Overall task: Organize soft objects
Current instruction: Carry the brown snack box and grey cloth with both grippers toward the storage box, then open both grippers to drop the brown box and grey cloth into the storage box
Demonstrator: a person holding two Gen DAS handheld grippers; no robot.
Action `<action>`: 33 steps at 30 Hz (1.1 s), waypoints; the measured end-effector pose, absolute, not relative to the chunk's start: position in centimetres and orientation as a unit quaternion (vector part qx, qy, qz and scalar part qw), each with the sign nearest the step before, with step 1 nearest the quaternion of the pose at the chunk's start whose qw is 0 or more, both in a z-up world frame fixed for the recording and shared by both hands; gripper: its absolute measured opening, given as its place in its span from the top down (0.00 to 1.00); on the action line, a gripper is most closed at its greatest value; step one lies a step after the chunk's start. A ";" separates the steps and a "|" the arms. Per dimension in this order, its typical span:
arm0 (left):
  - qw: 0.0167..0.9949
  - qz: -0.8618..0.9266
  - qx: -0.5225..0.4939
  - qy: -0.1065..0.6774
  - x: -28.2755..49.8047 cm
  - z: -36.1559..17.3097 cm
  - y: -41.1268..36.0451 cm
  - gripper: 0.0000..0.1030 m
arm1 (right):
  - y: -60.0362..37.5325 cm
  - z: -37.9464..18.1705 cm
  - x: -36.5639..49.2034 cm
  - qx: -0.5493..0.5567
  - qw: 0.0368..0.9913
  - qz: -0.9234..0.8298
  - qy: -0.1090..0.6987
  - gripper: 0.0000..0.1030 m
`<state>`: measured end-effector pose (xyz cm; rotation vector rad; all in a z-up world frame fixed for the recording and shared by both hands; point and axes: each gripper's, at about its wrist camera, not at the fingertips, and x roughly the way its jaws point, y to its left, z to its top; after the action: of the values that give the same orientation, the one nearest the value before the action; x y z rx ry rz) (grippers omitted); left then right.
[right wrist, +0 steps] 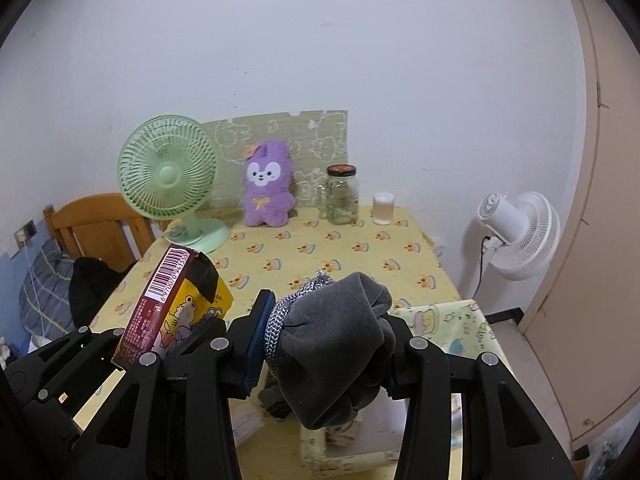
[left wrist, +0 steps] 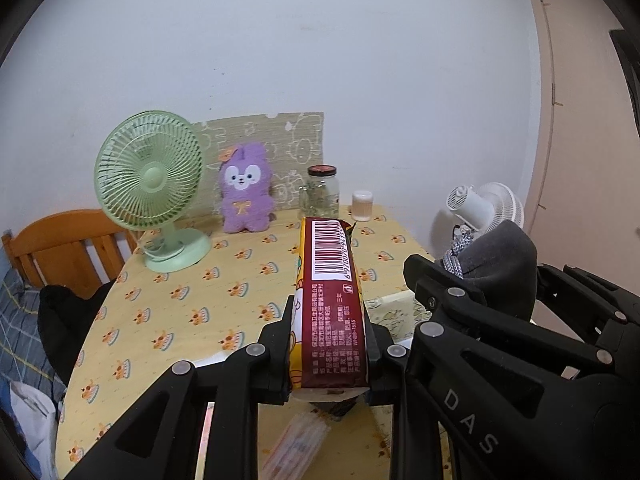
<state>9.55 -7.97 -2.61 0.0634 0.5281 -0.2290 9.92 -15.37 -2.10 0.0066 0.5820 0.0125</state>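
My left gripper (left wrist: 330, 320) is shut on a maroon and yellow tissue pack (left wrist: 332, 280) with a barcode, held on edge above the table (left wrist: 180, 320). In the right wrist view the same pack (right wrist: 168, 276) sticks up at the lower left in the left gripper (right wrist: 188, 312). Beside it, my right gripper (right wrist: 332, 320) is shut on a grey fabric bundle (right wrist: 340, 344) tied with a grey-white braided cord (right wrist: 280, 320). The bundle (left wrist: 504, 256) also shows at the right of the left wrist view. A purple plush bunny (left wrist: 244, 196) stands upright at the table's back.
At the back of the yellow tablecloth stand a green desk fan (left wrist: 150, 184), a glass jar (left wrist: 322, 192) and a small cup (left wrist: 362, 206). A yellow cartoon-print box (right wrist: 440, 320) sits below the grippers. A white fan (right wrist: 520, 232) stands right, a wooden chair (left wrist: 68, 248) left.
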 end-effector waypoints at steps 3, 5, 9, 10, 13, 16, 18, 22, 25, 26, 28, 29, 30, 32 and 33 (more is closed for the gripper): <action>0.957 -0.117 0.038 0.262 9.8 -2.6 -9.1 0.78 | -16.4 -2.1 10.0 0.005 0.959 -0.002 0.285 0.53; 0.957 -0.120 0.042 0.261 9.8 -2.6 -9.9 0.78 | -17.1 -2.1 10.1 0.005 0.959 -0.008 0.283 0.53; 0.955 -0.130 0.045 0.263 10.1 -2.9 -11.3 0.78 | -18.7 -2.3 10.1 0.012 0.958 -0.018 0.285 0.53; 0.954 -0.133 0.045 0.263 10.1 -3.0 -11.6 0.78 | -19.1 -2.4 10.1 0.013 0.958 -0.020 0.286 0.53; 0.952 -0.142 0.045 0.267 10.3 -3.3 -12.6 0.78 | -20.1 -2.6 10.2 0.014 0.957 -0.026 0.288 0.53; 0.949 -0.150 0.048 0.274 10.5 -3.7 -13.8 0.77 | -21.2 -3.0 10.3 0.016 0.955 -0.034 0.294 0.53; 0.946 -0.156 0.052 0.278 10.7 -4.0 -14.5 0.78 | -22.0 -3.3 10.4 0.021 0.954 -0.040 0.298 0.53; 0.942 -0.168 0.059 0.284 10.9 -4.4 -15.8 0.77 | -23.4 -3.8 10.4 0.028 0.952 -0.052 0.301 0.53; 0.939 -0.176 0.062 0.288 11.2 -4.7 -16.7 0.77 | -24.4 -4.2 10.4 0.031 0.950 -0.060 0.304 0.53; 0.938 -0.179 0.062 0.290 11.2 -4.9 -17.0 0.77 | -24.6 -4.3 10.5 0.031 0.950 -0.063 0.304 0.53; 0.935 -0.186 0.063 0.295 11.4 -5.3 -17.5 0.77 | -25.1 -4.6 10.5 0.030 0.949 -0.068 0.306 0.53; 0.934 -0.188 0.063 0.298 11.4 -5.4 -17.7 0.77 | -25.3 -4.7 10.5 0.030 0.949 -0.070 0.307 0.53; 0.932 -0.190 0.062 0.303 11.5 -5.7 -17.9 0.77 | -25.5 -4.9 10.4 0.029 0.948 -0.072 0.309 0.53; 0.927 -0.196 0.059 0.315 11.7 -6.3 -18.2 0.77 | -26.0 -5.3 10.4 0.028 0.946 -0.077 0.313 0.53; 0.925 -0.198 0.059 0.320 11.7 -6.5 -18.4 0.76 | -26.2 -5.7 10.5 0.028 0.945 -0.078 0.316 0.53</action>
<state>11.69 -18.38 -6.54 0.1205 0.6556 -0.4060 10.46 -26.18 -5.65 0.0576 0.6447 -0.1588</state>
